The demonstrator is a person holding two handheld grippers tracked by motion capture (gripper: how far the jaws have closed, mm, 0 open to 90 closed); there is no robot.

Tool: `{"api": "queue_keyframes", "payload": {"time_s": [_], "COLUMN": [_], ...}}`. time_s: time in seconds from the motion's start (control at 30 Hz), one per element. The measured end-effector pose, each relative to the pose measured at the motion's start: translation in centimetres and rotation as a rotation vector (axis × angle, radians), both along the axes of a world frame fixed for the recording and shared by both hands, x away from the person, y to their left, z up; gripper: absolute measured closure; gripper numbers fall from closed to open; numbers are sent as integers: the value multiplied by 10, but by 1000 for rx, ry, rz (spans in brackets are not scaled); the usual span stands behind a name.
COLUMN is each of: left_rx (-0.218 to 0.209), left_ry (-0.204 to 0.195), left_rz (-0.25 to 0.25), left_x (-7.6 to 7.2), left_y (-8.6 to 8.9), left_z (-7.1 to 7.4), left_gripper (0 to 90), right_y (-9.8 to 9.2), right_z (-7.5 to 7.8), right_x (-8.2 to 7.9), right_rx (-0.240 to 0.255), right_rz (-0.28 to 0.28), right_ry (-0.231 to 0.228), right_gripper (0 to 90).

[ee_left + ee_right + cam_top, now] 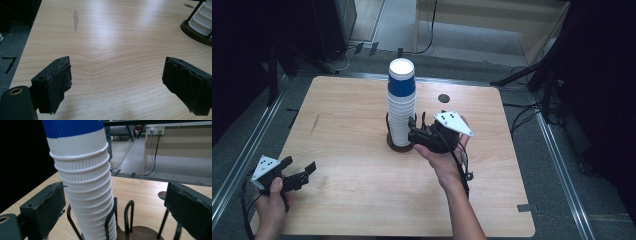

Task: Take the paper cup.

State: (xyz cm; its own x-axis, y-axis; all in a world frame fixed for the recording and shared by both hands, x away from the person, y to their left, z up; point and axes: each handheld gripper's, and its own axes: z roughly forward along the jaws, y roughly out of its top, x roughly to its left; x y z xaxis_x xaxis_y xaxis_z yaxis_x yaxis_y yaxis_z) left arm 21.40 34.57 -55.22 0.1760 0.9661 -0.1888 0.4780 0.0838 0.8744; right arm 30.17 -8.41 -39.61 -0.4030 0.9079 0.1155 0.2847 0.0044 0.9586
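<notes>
The cup stack stands in its wire holder mid-table. The right gripper, jaws released, sits just beside it, seemingly untouching; close squarely on one rim. The left gripper rests spread and empty, well apart.

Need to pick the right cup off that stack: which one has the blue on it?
The topmost cup of the cup stack. Its wall carries a blue band; the cups nested beneath it show white ribbed rims.
</notes>
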Motion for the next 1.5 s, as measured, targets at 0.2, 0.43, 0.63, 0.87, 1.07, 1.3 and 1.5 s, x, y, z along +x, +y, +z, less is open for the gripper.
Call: {"api": "queue_keyframes", "payload": {"time_s": [0.2,0.43,0.63,0.87,1.07,1.3,1.5], "left_rx": [-3,-8,-8,-8,-12,-16,-17], "left_ry": [-1,-2,3,4,-4,-1,0], "left_rz": [-2,-1,-3,-5,-11,-11,-11], "left_x": [0,0,1,1,0,1,1], "left_y": [0,1,1,1,1,1,1], "left_z": [0,0,0,0,0,0,0], "left_gripper": [93,93,92,93,93,93,93], "right_y": [13,26,37,50,62,70,74], "right_z": [6,17,21,27,32,34,35], "right_x": [4,7,12,18,24,35,41], "right_rx": [9,39,28,15,2,-3,-9], "right_rz": [-16,7,17,24,16,-24,-40], "right_ry": [-28,-61,-61,-75,-82,-80,-76], "right_gripper": [47,115,119,119,125,129,130]}}
